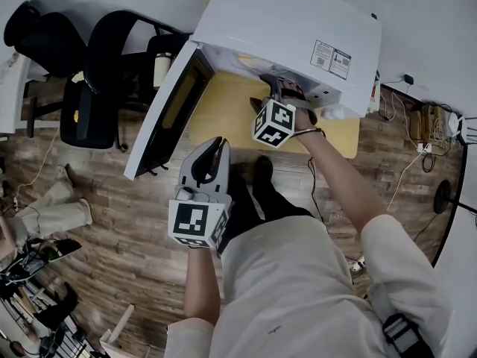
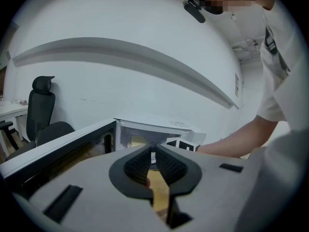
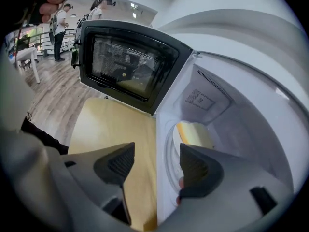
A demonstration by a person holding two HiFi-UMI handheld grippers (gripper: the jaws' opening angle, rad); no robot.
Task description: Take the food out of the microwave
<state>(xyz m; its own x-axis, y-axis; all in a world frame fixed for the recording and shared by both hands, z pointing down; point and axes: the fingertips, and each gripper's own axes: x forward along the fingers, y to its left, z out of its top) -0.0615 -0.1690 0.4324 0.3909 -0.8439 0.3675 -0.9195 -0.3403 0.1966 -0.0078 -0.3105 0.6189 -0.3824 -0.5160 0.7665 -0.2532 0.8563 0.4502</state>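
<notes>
white microwave [image 1: 298,21] across the top of the head view, set on a yellow bench [image 1: 223,114] — door [image 1: 168,110] swung wide open toward the left. right tongs [image 3: 154,163] at the mouth of the cavity, spread wide, gripping nothing. left tongs [image 1: 214,146] just below centre of the head view, back from the door, pinched together and empty. food [image 3: 195,133] — a pale yellow block — on the turntable [image 3: 170,153] inside, beyond the right tongs, untouched.
</notes>
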